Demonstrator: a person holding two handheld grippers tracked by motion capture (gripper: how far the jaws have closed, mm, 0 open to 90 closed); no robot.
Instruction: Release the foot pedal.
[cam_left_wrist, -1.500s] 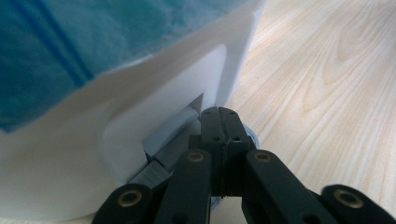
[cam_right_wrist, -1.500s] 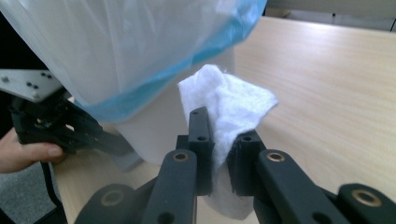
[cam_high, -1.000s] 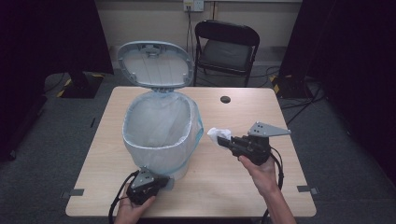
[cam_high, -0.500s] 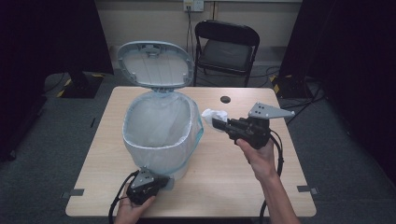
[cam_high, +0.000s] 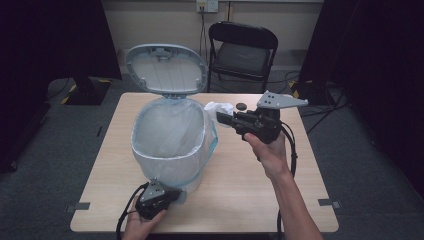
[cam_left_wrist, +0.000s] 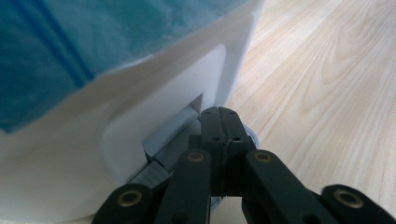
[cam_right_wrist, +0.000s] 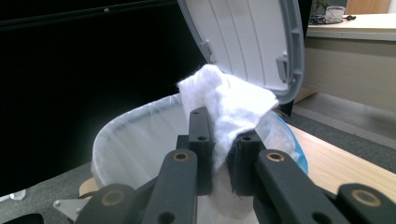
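A: Start with the white tissue (cam_right_wrist: 224, 100). It's crumpled, pinched between the jaws of the right gripper (cam_high: 221, 117), and most of it bunches out beyond the tips with a tail hanging below them.

B: And where is that against the bin (cam_high: 172, 150)?

A: Just ahead of the jaws and below them sits the lined mouth, with the lid (cam_high: 167, 70) standing open behind it. From the high view the wad hangs at the rim's near edge, not clearly over the opening.

B: So the advice?

A: My call: carry the tips further in until the whole wad is past the rim, then part the jaws. Letting go here could drop it on the table (cam_high: 240, 185) or snag the liner's edge.

B: The other hand?

A: The left gripper (cam_left_wrist: 223, 122) has its jaws shut together, tips pressed down at the grey pedal (cam_left_wrist: 170, 135) in the recess at the bin's foot. I'd judge that holds the lid up, so keep the pressure steady until the tissue falls.
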